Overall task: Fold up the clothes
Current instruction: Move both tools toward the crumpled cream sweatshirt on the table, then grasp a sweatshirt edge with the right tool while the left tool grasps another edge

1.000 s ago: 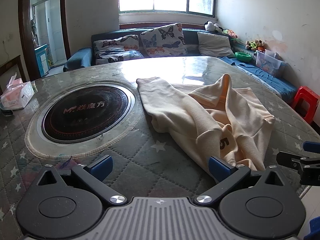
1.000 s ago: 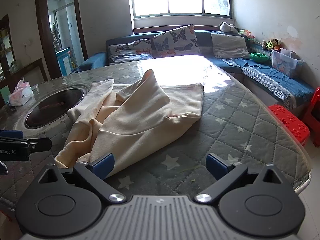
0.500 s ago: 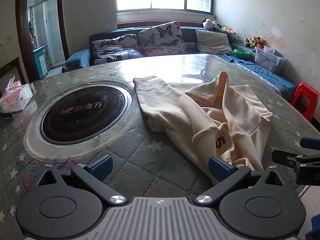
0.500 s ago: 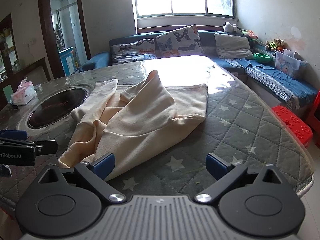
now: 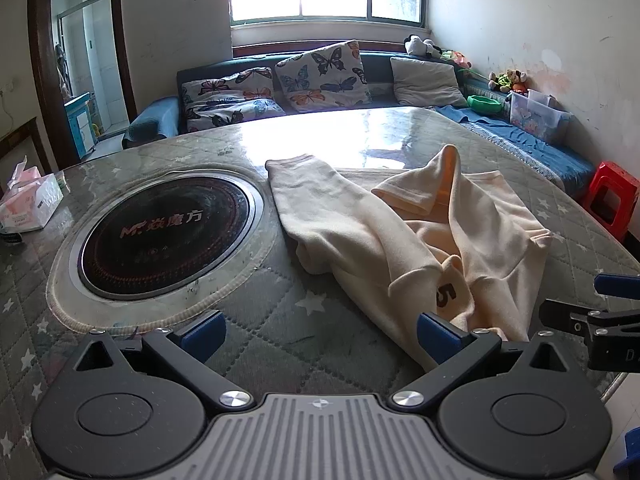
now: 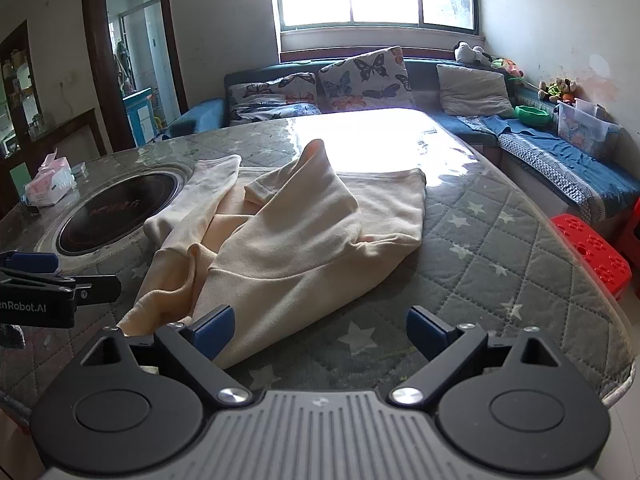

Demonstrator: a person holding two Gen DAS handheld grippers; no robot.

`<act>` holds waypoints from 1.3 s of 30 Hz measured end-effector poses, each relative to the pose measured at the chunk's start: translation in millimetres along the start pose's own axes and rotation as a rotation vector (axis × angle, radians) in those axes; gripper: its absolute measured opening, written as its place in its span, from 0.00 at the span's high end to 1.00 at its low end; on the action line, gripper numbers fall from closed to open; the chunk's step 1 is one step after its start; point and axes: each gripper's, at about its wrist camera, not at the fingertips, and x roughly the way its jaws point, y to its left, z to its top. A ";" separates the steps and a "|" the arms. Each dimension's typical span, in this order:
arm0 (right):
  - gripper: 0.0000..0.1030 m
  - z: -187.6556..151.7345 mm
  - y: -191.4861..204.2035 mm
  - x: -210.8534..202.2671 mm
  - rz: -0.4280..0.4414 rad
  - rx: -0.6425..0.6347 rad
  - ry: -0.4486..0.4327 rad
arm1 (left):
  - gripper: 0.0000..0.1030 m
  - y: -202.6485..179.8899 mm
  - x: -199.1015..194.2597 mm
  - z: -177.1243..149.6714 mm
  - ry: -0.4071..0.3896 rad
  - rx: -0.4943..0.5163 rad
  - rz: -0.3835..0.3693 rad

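Note:
A cream garment [image 5: 408, 236] with a dark "5" on it lies crumpled on the round quilted table [image 5: 260, 320]. It also shows in the right wrist view [image 6: 288, 240]. My left gripper [image 5: 320, 330] is open and empty above the table's near edge, its right finger beside the garment's near hem. My right gripper [image 6: 320, 328] is open and empty, its left finger just over the garment's near corner. Each gripper shows at the edge of the other's view: the right one in the left wrist view [image 5: 592, 312], the left one in the right wrist view [image 6: 48, 280].
A black round cooktop [image 5: 160, 232] is set into the table left of the garment. A tissue box [image 5: 28, 204] stands at the far left. A sofa with cushions [image 5: 320, 76] runs behind the table. A red stool [image 6: 592, 248] stands to the right.
Both grippers have moved back and up a little, so the garment sits slightly farther in both views. The garment has not moved. Both stay open.

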 end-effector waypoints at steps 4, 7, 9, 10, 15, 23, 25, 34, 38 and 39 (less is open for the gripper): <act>0.09 4.4 -0.3 2.8 0.002 -0.003 0.001 | 0.00 0.9 1.6 2.7 0.001 0.001 0.001; 0.10 8.1 0.1 5.5 0.001 -0.011 0.001 | 0.00 1.4 2.3 5.8 -0.004 0.004 0.001; 0.12 11.8 0.4 6.9 0.004 -0.017 -0.001 | 0.00 2.1 3.3 8.9 -0.008 0.006 0.001; 0.12 13.3 0.4 7.5 0.006 -0.019 -0.002 | 0.00 2.4 3.7 10.5 -0.010 0.007 0.001; 0.14 25.2 -1.5 15.1 0.004 -0.031 -0.004 | 0.00 2.4 9.8 21.4 -0.020 0.031 0.000; 0.22 51.8 -9.4 38.6 0.015 -0.032 -0.003 | 0.00 0.6 24.0 40.7 -0.035 0.053 -0.013; 0.26 62.8 -10.9 48.5 0.023 -0.038 -0.004 | 0.00 0.0 29.0 44.6 -0.034 0.055 -0.018; 0.38 117.0 -13.9 104.6 0.038 -0.068 0.003 | 0.00 0.6 50.4 58.5 -0.021 0.050 -0.050; 0.46 132.1 -11.8 128.4 0.070 -0.078 0.027 | 0.00 0.0 59.4 64.6 -0.016 0.051 -0.063; 0.49 133.8 -10.9 133.7 0.073 -0.083 0.035 | 0.00 -0.6 61.5 66.4 -0.015 0.052 -0.068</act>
